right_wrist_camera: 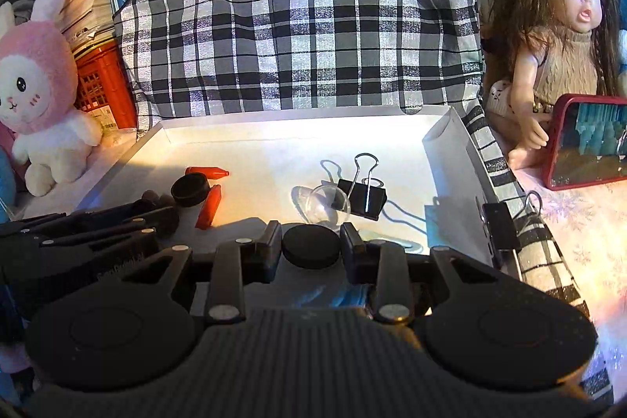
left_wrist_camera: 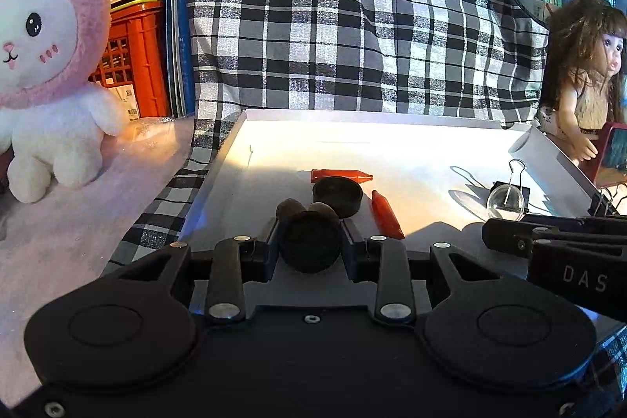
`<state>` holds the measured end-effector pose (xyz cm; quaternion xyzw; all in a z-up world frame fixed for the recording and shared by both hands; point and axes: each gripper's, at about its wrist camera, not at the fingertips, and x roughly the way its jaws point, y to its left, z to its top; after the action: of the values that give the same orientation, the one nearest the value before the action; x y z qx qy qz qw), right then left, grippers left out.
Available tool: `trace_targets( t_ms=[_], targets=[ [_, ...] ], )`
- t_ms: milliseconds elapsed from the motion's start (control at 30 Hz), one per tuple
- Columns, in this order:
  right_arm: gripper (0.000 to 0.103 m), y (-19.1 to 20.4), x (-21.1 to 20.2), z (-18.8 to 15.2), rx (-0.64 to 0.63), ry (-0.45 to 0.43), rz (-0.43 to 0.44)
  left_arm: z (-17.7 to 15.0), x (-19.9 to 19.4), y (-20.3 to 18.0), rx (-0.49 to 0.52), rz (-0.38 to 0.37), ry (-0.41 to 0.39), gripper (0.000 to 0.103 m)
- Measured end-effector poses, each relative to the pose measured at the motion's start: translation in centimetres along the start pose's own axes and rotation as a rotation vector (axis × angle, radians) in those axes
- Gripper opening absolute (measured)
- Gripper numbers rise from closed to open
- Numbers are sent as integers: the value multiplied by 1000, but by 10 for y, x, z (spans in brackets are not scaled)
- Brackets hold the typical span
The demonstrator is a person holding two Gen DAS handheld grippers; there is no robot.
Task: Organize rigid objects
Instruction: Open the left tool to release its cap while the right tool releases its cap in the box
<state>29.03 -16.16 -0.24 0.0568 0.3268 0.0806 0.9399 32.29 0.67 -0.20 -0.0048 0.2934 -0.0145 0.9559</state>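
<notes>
A shallow white tray (left_wrist_camera: 352,140) lies on plaid cloth. My left gripper (left_wrist_camera: 310,228) is shut on a dark round disc (left_wrist_camera: 310,245) at the tray's near left. Just beyond lie another black disc (left_wrist_camera: 337,194), two brown nuts (left_wrist_camera: 290,208) and two orange crayon-like sticks (left_wrist_camera: 341,176). My right gripper (right_wrist_camera: 310,234) is shut on a black disc (right_wrist_camera: 310,251) at the tray's near edge. Ahead of it sit a clear glass lens (right_wrist_camera: 323,208) and a black binder clip (right_wrist_camera: 362,196). The left gripper also shows in the right wrist view (right_wrist_camera: 156,214).
A pink plush rabbit (left_wrist_camera: 43,65) sits left of the tray. A doll (right_wrist_camera: 556,46) and a red-cased phone (right_wrist_camera: 588,142) are on the right. A second binder clip (right_wrist_camera: 501,224) grips the tray's right wall. Plaid cloth (left_wrist_camera: 352,18) rises behind. A red crate (left_wrist_camera: 133,61) and books stand back left.
</notes>
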Motion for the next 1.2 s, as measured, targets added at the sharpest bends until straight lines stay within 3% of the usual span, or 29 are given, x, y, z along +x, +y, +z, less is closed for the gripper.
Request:
trace_targets(
  t_ms=[367,500,533,567,700,933,1200],
  targets=[
    [40,0,-2,-1,-2,-7,0,-1,-4,0,-8,-1,-4,31],
    [41,-2,-6,1,2,-13,3,0,-12,-2,4,-11,-12,45],
    [46,-3,-8,2,4,-18,5,0,-16,-3,9,-9,-21,50],
    [57,-4,-11,2,8,-25,12,1,-20,-4,17,-6,-30,50],
    [68,-8,-28,0,13,-74,34,3,-36,-6,43,-9,-52,61],
    [79,-12,-59,-1,12,-127,23,-1,-72,-3,28,-31,-74,76],
    [88,-1,-103,-14,-46,-170,18,-14,-111,-3,32,-29,-94,84]
  ],
)
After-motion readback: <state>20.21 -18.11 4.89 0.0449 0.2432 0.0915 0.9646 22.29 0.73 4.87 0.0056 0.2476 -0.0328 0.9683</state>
